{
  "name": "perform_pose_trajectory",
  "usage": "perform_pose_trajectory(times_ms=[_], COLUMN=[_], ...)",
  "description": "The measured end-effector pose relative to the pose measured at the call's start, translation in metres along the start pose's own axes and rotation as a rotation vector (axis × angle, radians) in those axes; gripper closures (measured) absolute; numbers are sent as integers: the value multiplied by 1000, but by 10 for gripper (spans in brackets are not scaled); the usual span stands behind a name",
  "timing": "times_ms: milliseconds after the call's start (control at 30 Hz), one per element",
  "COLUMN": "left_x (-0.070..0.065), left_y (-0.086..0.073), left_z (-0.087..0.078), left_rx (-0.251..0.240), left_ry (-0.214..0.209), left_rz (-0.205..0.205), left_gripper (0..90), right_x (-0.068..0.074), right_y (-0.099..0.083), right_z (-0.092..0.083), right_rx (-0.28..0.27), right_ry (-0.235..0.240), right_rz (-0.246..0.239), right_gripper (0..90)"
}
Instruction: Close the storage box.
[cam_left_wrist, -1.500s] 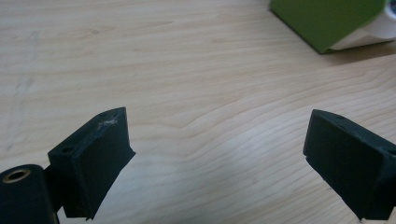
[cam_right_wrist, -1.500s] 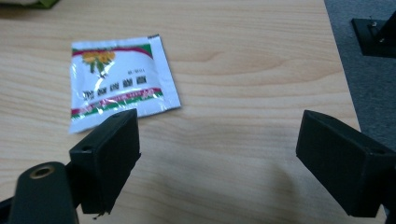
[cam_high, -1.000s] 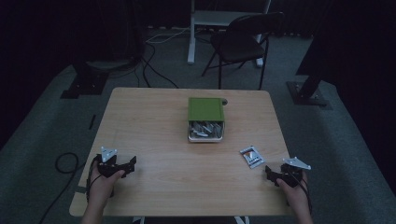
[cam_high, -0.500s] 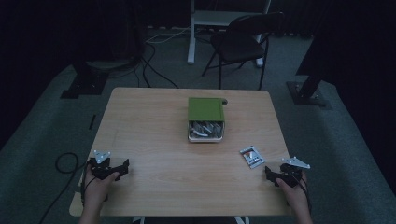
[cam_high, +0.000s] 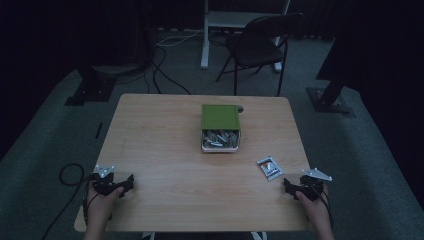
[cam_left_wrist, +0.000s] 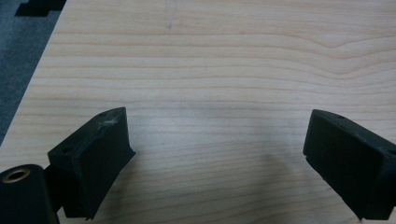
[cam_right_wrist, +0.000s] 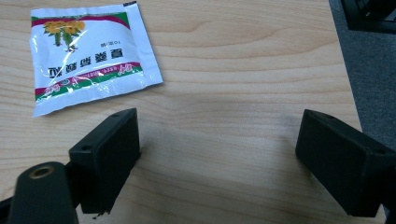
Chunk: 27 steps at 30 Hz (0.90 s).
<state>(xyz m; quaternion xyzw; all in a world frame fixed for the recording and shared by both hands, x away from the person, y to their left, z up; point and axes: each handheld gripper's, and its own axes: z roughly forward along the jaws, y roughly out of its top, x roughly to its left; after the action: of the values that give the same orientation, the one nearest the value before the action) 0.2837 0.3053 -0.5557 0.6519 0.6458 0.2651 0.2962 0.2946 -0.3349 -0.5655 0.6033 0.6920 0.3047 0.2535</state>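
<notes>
A green box (cam_high: 220, 126) stands in the middle of the wooden table (cam_high: 165, 135), its open front showing several silvery packets. A white sachet (cam_high: 269, 167) with green and red print lies flat near the right front corner; in the right gripper view the sachet (cam_right_wrist: 91, 57) is ahead and left of the jaws. My right gripper (cam_high: 291, 186) rests at the front right, open and empty, its midpoint (cam_right_wrist: 219, 158) over bare wood. At the front left corner my left gripper (cam_high: 126, 184) also stands open, with nothing between its jaws (cam_left_wrist: 219, 154).
A dark chair (cam_high: 260, 47) and a white desk leg (cam_high: 205, 35) stand beyond the table's far edge. Cables (cam_high: 165, 55) run over the grey carpet. Black stand bases (cam_high: 332, 100) sit on the floor at both sides. The table edge is close on the right (cam_right_wrist: 348, 74).
My left gripper has drawn back and to the left, toward the table's front left corner. The right gripper and the sachet have stayed in place.
</notes>
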Motion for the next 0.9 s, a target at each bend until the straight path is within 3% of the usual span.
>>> perform_pose_trajectory(times_ms=[267, 467, 633, 900], left_x=[-1, -6, -9, -10], left_y=[-2, -2, -3, -2], left_z=[2, 3, 2, 3], left_rx=[20, 35, 32, 33], left_ry=[17, 50, 84, 103], left_rz=[-12, 16, -20, -39], left_gripper=[81, 82, 81, 80], right_x=[0, 0, 0, 0], right_y=[0, 0, 0, 0], right_z=[0, 0, 0, 0], right_rx=[0, 0, 0, 0], right_ry=[0, 0, 0, 0], right_rz=[0, 0, 1, 1], right_gripper=[132, 132, 132, 130])
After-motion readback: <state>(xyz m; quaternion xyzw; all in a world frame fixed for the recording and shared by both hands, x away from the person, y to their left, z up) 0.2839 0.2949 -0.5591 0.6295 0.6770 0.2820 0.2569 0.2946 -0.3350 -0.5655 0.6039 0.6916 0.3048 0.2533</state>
